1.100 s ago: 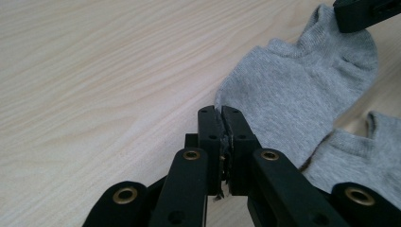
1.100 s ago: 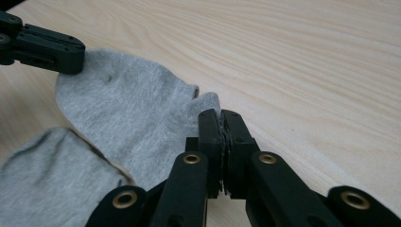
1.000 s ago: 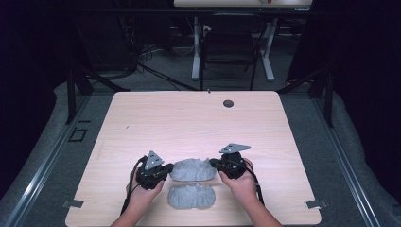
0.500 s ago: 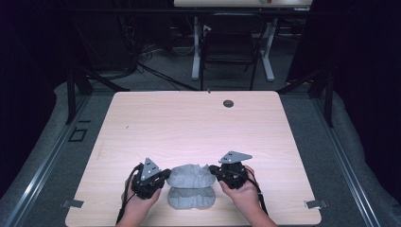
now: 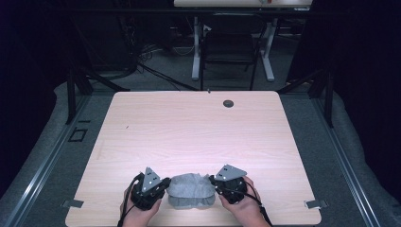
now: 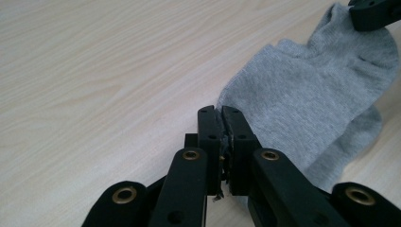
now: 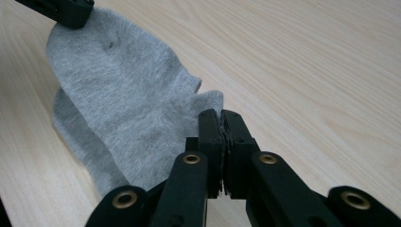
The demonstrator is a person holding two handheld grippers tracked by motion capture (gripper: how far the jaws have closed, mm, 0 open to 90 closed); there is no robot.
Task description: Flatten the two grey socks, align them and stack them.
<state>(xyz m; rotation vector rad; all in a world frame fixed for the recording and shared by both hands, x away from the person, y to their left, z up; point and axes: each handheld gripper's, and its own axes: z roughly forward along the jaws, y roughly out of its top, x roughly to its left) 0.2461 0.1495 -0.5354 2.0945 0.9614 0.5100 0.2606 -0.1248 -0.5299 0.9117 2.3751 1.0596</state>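
Both grippers have drawn back toward the near edge of the table (image 5: 142, 127) over the past second, carrying a grey sock (image 5: 189, 185) with them so that it now lies over a second sock (image 5: 190, 202) that sat closer to the person. At the bottom of the high view, the person's left hand (image 5: 137, 213) and right hand (image 5: 242, 208) grip the tools on either side of the fabric.

From the left gripper (image 6: 220, 113) view, the black jaws are pressed together on one edge of the grey sock (image 6: 302, 104), a sliver of cloth pinched between them, and the tip of the other tool bites the far end at the upper right corner. From the right gripper (image 7: 220, 114) view the jaws are likewise clamped on the opposite edge of the sock (image 7: 123, 94), with the lower sock's edge (image 7: 75, 130) showing beneath it on the pale wood.

Between the left gripper (image 5: 150, 191) and the right gripper (image 5: 229, 183) the sock spans as a rounded grey bundle, held at both ends, just above the near table edge and slightly left of centre. Farther off, the light wood tabletop runs to a small dark round grommet (image 5: 228, 103) near its far edge. Beyond the table stand white desk legs (image 5: 196, 47) and a dark chair frame (image 5: 229, 52) on a grey floor.
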